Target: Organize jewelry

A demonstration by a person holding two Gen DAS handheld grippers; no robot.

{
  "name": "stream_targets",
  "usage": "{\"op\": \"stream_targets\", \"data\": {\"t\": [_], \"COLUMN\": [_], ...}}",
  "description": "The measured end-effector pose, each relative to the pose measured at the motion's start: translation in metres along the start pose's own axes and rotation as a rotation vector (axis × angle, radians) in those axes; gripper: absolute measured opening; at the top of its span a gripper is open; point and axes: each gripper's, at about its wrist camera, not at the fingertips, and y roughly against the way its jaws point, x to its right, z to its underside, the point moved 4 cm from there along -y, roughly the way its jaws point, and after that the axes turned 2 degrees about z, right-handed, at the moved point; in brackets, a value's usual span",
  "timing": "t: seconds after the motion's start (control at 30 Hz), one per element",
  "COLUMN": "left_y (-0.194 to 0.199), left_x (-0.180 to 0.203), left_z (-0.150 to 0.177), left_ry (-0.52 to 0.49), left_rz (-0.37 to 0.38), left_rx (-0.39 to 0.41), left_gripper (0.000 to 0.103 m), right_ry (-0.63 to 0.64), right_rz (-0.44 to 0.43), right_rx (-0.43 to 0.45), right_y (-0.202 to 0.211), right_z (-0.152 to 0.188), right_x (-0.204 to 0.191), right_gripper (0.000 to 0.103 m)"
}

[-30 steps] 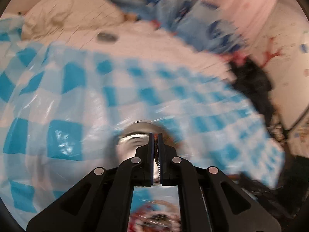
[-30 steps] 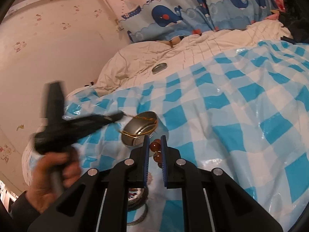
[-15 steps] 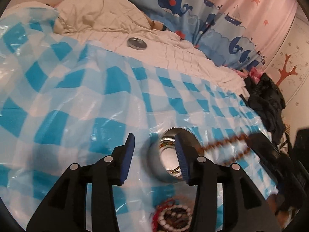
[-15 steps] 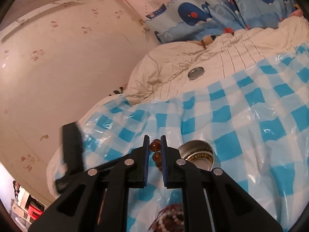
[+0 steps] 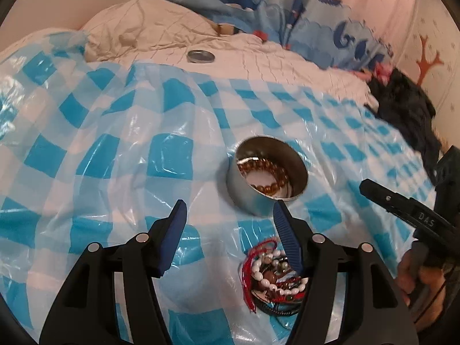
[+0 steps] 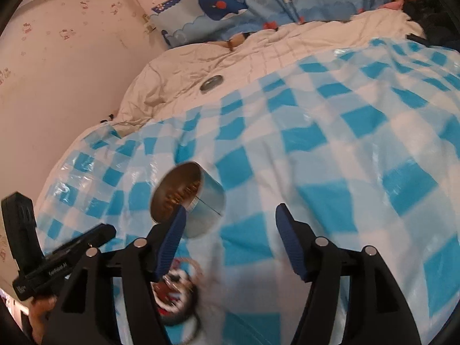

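We work on a bed draped with a glossy blue-and-white checked plastic sheet, and we take the round metal tin standing on that sheet as our landmark. Inside the tin lies a coiled amber bead bracelet. Just in front of the tin, nearer to us, sits a heap of jewelry: white beads, red thread, dark cords. Far behind the tin, on the cream quilt, rests a flat metal lid. Beyond the quilt hangs a whale-patterned curtain, and a pink wall rises to the left of the tin in the right wrist view. A dark pile of clothes lies to the tin's right.

Our left tool has just been opening; its jaws stand apart with nothing between them, close before the tin. Our right tool has likewise just been opening, jaws apart and empty, its left finger overlapping the tin's wall.
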Motion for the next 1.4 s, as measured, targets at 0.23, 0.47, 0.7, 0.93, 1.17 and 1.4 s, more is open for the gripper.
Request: {"op": "stream_targets", "data": {"t": [0.23,0.47,0.7,0.93,1.17,1.4], "left_y": [0.002,0.003,0.006,0.008,0.009,0.008], "left_x": [0.008,0.014,0.013,0.012,0.014,0.015], "left_z": [0.001,0.001,0.000,0.000,-0.001,-0.001], "left_ry": [-0.051,-0.099,-0.107,-0.112,-0.127,-0.132], "left_rz": [-0.052,-0.099,-0.126,-0.143,-0.165,-0.179], "left_rx": [0.018,0.028,0.041,0.050,0.057,0.058], "left_gripper": [0.063,0.072,0.077,0.079,0.081,0.084], "right_ry": [0.030,0.060,0.062,0.070,0.075,0.079], "right_rz": [-0.018,-0.010,-0.007,-0.005,-0.004,-0.005], "right_rx": [-0.020,-0.037,-0.039,-0.054,-0.064,-0.070], "right_y": [-0.009,-0.014,-0.016,-0.020,-0.022,-0.023], "right_z": [0.004,0.009,0.011,0.014,0.016,0.018], "right_x": [-0.012,-0.018,-0.018,-0.019,-0.021,-0.022], "right_gripper": [0.068,0.070,0.075,0.076,0.076,0.077]}}
